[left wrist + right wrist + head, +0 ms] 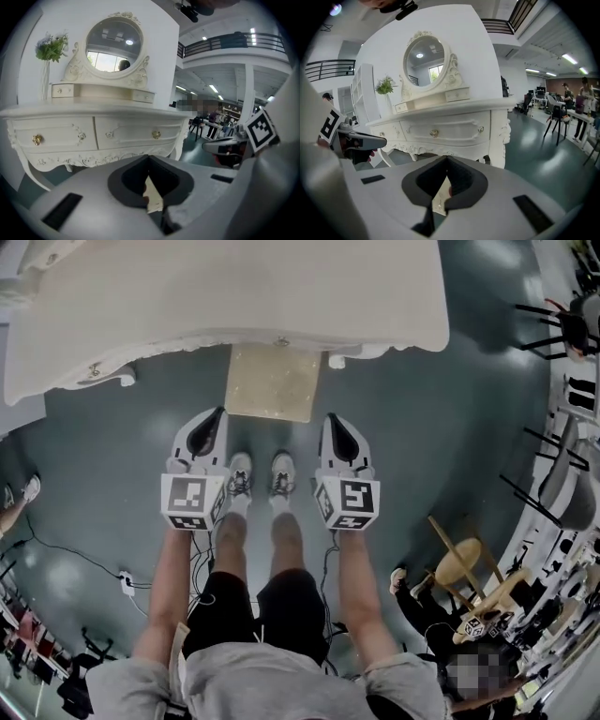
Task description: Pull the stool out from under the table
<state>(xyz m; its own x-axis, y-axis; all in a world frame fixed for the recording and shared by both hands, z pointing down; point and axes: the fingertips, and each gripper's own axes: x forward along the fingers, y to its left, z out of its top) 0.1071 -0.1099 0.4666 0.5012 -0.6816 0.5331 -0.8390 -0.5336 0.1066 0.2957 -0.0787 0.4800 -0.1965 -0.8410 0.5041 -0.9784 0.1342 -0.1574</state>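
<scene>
The stool point(272, 381) has a square beige seat and stands half under the front edge of the white dressing table point(187, 296). My left gripper point(214, 423) hovers just in front of the seat's left corner, shut, with nothing in it. My right gripper point(335, 427) hangs off the seat's right corner, also shut and empty. In the left gripper view the closed jaws leave only a slit, and a sliver of the stool seat point(153, 196) shows through it. The right gripper view shows the same beige sliver point(439, 199) below the table's drawers point(440, 131).
My feet point(261, 474) stand between the grippers on the grey floor. An oval mirror point(114, 40) and a vase of flowers point(47, 61) sit on the table. A wooden stool point(459, 563), dark chairs point(562, 324) and a crouching person are at the right; cables and a power strip point(127, 582) lie at the left.
</scene>
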